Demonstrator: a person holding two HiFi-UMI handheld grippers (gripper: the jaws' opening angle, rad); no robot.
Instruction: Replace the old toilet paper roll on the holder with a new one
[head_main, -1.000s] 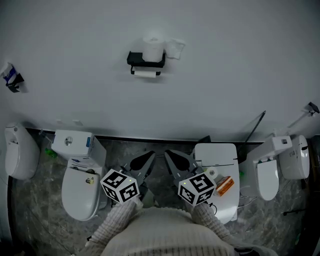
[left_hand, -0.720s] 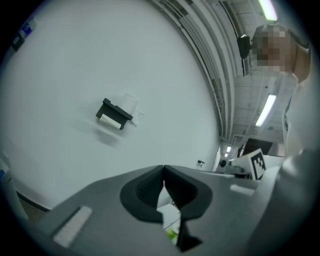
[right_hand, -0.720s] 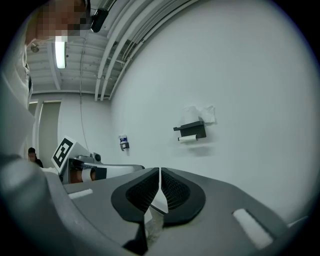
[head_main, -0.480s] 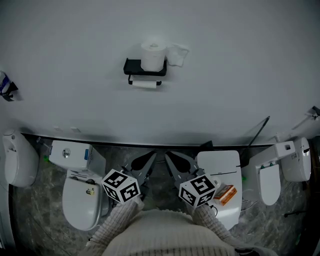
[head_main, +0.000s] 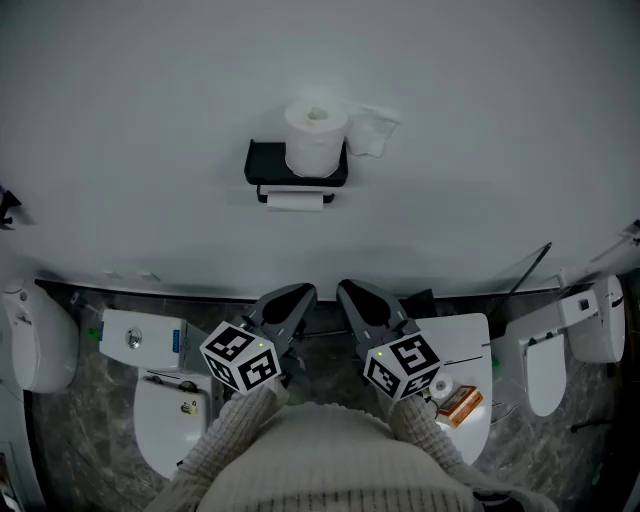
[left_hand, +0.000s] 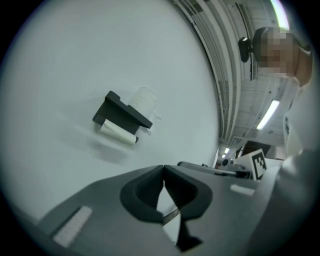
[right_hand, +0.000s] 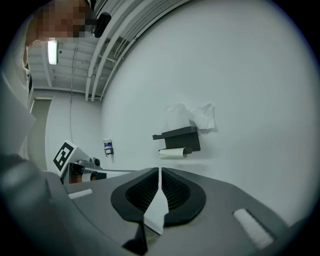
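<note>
A black wall holder (head_main: 262, 165) carries a full white roll (head_main: 316, 135) upright on its top shelf. A thin, nearly used-up roll (head_main: 295, 201) hangs on the bar beneath, and a crumpled tissue (head_main: 375, 132) sits at the shelf's right end. My left gripper (head_main: 303, 292) and right gripper (head_main: 346, 289) are side by side below the holder, well short of the wall, both shut and empty. In the left gripper view the holder (left_hand: 117, 110) is up left of the shut jaws (left_hand: 164, 167). From the right gripper view, the holder (right_hand: 182, 137) sits just above the shut jaws (right_hand: 159, 170).
A toilet with its tank (head_main: 140, 338) stands at the lower left, and a urinal (head_main: 35, 335) is farther left. On the right, a toilet lid (head_main: 470, 335) bears an orange box (head_main: 462, 403). Another white fixture (head_main: 590, 320) is at the far right.
Both grippers have moved forward toward the wall, staying shut. The holder now looks larger and sits lower in the head view.
</note>
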